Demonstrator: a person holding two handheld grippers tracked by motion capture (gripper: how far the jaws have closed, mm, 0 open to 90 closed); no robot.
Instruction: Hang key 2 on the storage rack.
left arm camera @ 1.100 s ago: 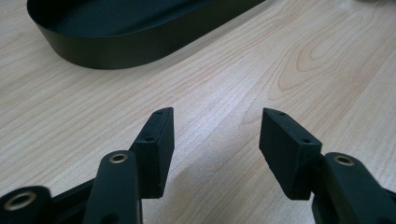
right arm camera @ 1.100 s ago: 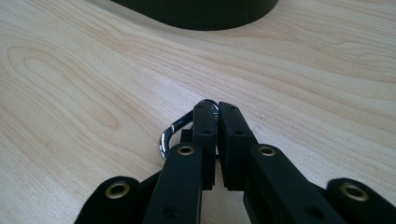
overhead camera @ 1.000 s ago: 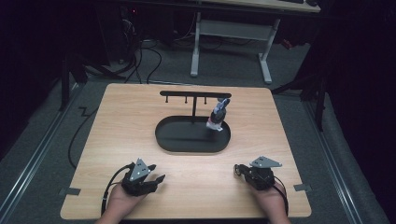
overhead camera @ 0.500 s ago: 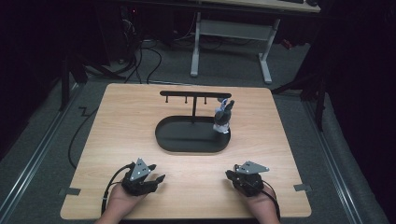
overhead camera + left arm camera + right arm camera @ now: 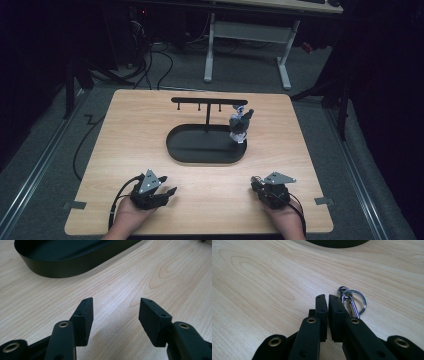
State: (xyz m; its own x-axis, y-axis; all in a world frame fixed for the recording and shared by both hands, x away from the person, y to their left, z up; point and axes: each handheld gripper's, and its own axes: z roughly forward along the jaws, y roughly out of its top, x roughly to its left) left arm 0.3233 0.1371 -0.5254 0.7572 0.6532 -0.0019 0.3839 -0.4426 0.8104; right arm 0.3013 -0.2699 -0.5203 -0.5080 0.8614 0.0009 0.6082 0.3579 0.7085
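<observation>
**Two claws rest at the near edge of the desk**

At the left, the left claw [image 5: 169, 191] lies on the wooden desk [image 5: 130, 130] in the person's left hand [image 5: 131, 216], its jaws spread wide apart with nothing between them. In the middle sits a black oval tray [image 5: 206, 156] with an upright T-shaped rack [image 5: 207, 104] rising from it; a small grey figure [image 5: 239, 125] hangs or stands at the tray's right end, too small to tell which. At the right, the right claw [image 5: 328, 299] is clenched, jaws almost touching and gripping nothing. A metal key ring with clasp [image 5: 351, 300] lies flat on the desk just beside its right jaw.
</observation>
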